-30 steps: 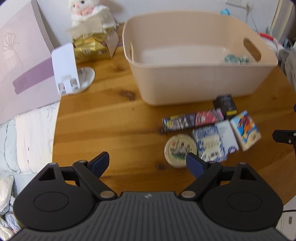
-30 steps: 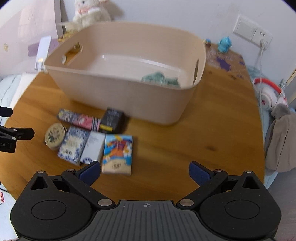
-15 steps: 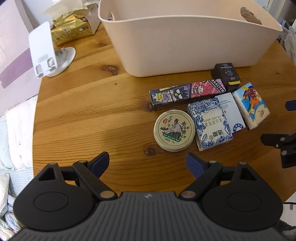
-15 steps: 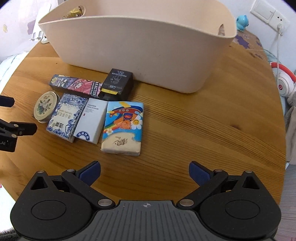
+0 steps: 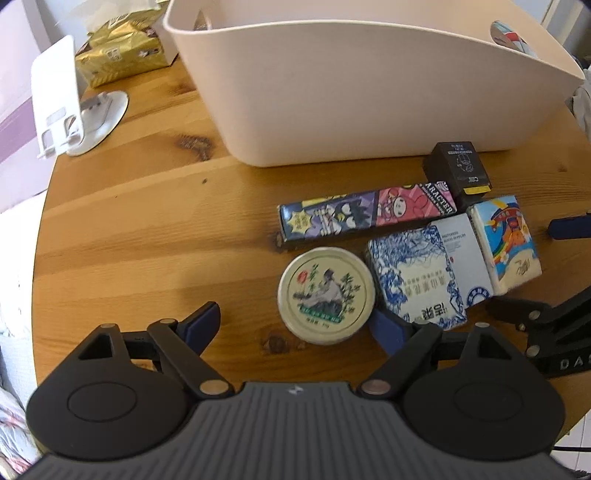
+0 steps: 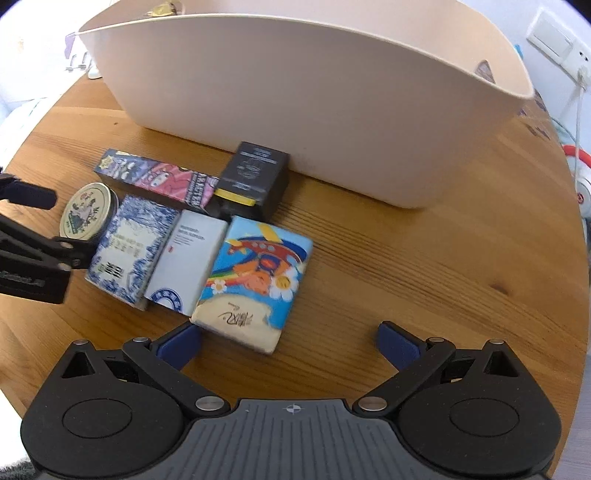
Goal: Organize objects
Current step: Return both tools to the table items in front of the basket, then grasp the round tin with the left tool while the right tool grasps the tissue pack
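Note:
A beige tub (image 5: 369, 92) (image 6: 314, 110) stands on the round wooden table (image 5: 147, 229). In front of it lie a round tin (image 5: 325, 295) (image 6: 86, 216), a long cartoon box (image 5: 365, 216) (image 6: 159, 177), a black box (image 5: 460, 168) (image 6: 255, 177), a blue-patterned box (image 5: 415, 277) (image 6: 127, 251), a pale blue box (image 6: 186, 262) and a cartoon tissue pack (image 5: 506, 243) (image 6: 255, 280). My left gripper (image 5: 295, 326) is open, low, just before the tin. My right gripper (image 6: 288, 345) is open, just before the tissue pack.
A white phone stand (image 5: 62, 110) and gold packets (image 5: 118, 59) sit at the table's far left. Red-and-white headphones (image 6: 580, 177) and a wall socket (image 6: 554, 29) are at the right. The table edge curves close on both sides.
Both grippers have moved down and forward toward the row of objects, which now look larger. The tub's inside has dropped out of sight. Both grippers stay open.

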Available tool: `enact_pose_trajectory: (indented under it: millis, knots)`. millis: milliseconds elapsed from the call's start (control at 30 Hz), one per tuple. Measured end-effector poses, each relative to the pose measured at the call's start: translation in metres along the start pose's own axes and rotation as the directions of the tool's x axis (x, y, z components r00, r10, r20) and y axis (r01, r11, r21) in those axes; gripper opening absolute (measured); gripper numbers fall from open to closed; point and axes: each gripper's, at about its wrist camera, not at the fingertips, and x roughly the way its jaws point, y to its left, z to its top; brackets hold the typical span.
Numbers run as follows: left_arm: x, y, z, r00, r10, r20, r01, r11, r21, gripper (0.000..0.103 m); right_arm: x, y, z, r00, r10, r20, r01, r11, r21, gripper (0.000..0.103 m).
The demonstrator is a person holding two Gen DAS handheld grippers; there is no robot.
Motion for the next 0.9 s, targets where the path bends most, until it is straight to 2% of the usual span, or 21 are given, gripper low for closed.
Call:
enact_pose_trajectory:
  millis: [167, 300, 433, 567, 600, 667, 700, 767, 900]
  knots:
    - [0.003, 0.004, 0.005, 1.0, -0.011, 0.002, 0.011, 1.0, -0.013, 0.087, -0.003, 0.006, 0.001, 0.999, 0.033, 0.0, -0.033, 0.999, 0.018, 0.103]
    - [0.004, 0.007, 0.006, 1.0, -0.02, 0.003, 0.02, 1.0, -0.018, 0.087, -0.001, 0.009, 0.002, 1.0, -0.004, 0.001, 0.004, 1.0, 0.018, 0.103]
    - [0.002, 0.008, 0.005, 0.999, -0.037, 0.01, 0.037, 0.999, -0.011, 0.079, -0.002, 0.007, 0.002, 1.0, -0.004, 0.007, 0.003, 1.0, 0.022, 0.103]
    - [0.0, 0.007, 0.004, 0.999, -0.052, 0.015, 0.052, 0.999, -0.003, 0.07, -0.008, 0.005, -0.002, 1.0, 0.012, 0.017, -0.013, 1.0, 0.027, 0.091]
    - [-0.001, 0.007, 0.003, 0.998, -0.054, 0.017, 0.054, 0.999, -0.001, 0.068, -0.01, 0.005, -0.003, 1.0, 0.014, 0.019, -0.014, 1.0, 0.025, 0.086]
    - [-0.003, 0.006, 0.003, 0.998, -0.059, 0.022, 0.059, 0.998, 0.008, 0.056, -0.014, 0.004, -0.005, 1.0, 0.017, 0.023, -0.017, 1.0, 0.016, 0.07]
    - [-0.003, 0.005, 0.003, 0.998, -0.058, 0.022, 0.058, 0.998, 0.011, 0.056, -0.017, 0.003, -0.007, 1.0, 0.013, 0.027, -0.013, 1.0, 0.018, 0.065]
    - [-0.003, 0.006, 0.003, 0.998, -0.06, 0.015, 0.059, 0.998, 0.013, 0.056, -0.021, 0.002, -0.01, 0.999, 0.011, 0.032, -0.012, 1.0, 0.02, 0.045]
    - [-0.006, 0.007, -0.002, 0.998, -0.062, 0.01, 0.062, 0.998, 0.024, 0.056, -0.024, -0.013, -0.014, 0.999, 0.017, 0.034, -0.019, 0.997, 0.07, 0.043]
